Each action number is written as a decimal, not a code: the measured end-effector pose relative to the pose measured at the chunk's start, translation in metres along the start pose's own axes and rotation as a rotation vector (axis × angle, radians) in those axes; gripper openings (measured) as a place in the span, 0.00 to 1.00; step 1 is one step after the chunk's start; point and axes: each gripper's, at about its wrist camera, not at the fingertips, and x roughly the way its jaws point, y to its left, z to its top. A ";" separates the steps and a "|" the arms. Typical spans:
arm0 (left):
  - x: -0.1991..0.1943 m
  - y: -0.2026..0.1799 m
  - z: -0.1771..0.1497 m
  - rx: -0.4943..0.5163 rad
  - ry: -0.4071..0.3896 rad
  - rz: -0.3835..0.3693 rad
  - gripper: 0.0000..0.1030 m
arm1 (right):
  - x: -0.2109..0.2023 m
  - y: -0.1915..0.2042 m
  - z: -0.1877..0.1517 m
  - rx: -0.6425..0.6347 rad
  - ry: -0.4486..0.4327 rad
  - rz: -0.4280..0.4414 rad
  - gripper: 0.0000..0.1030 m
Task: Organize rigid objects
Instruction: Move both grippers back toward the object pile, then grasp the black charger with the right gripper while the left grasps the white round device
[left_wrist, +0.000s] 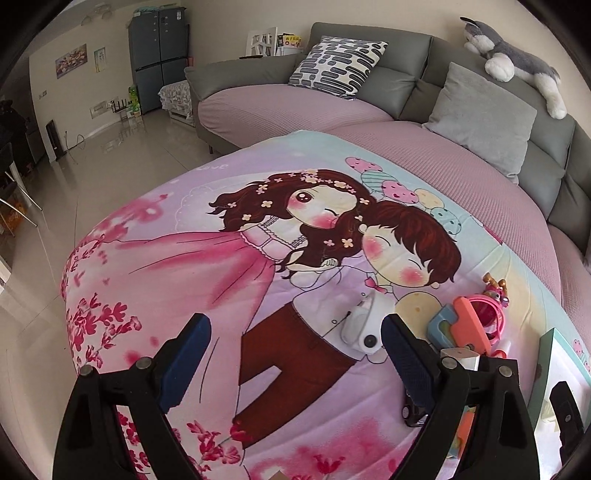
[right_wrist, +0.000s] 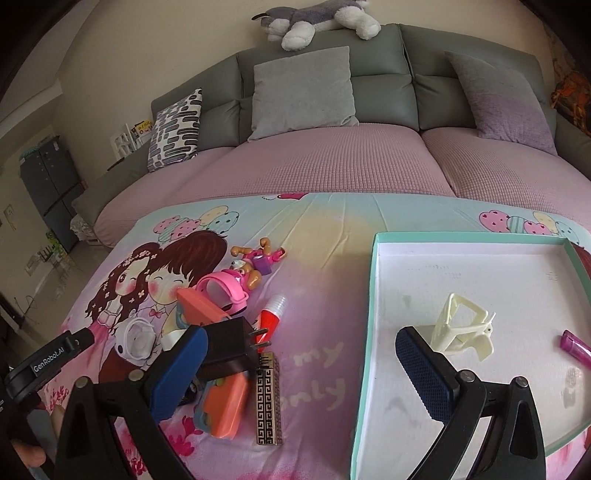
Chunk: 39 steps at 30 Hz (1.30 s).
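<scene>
A teal-rimmed white tray (right_wrist: 375, 280) lies on the cartoon bedsheet at the right; it holds a cream clip (right_wrist: 465, 325) and a magenta tube (right_wrist: 576, 349). Left of it lies a pile: a black plug adapter (right_wrist: 231, 349), a gold-patterned lighter (right_wrist: 269, 402), a red tube (right_wrist: 271, 317), a pink toy watch (right_wrist: 221, 291), an orange toy (right_wrist: 223, 404), a toy pup figure (right_wrist: 255, 262) and a white round gadget (right_wrist: 138, 338). My right gripper (right_wrist: 301, 363) is open and empty over the tray's left edge. My left gripper (left_wrist: 295, 350) is open and empty, left of the white gadget (left_wrist: 360, 328).
A grey sofa (right_wrist: 380, 92) with pink seat covers, cushions and a plush husky (right_wrist: 321, 18) stands behind the sheet. In the left wrist view, the tiled floor (left_wrist: 92, 177) and a dark fridge (left_wrist: 157, 55) lie to the left, and the tray's edge (left_wrist: 541, 369) shows at right.
</scene>
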 end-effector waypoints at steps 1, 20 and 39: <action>0.002 0.004 0.001 -0.009 0.004 0.002 0.91 | 0.002 0.004 -0.001 -0.009 0.002 -0.001 1.00; 0.041 0.001 -0.003 0.012 0.132 -0.160 0.91 | 0.034 0.031 -0.023 -0.057 0.125 0.025 1.00; 0.062 -0.023 -0.001 0.051 0.110 -0.265 0.64 | 0.048 0.055 -0.024 -0.130 0.085 0.053 0.83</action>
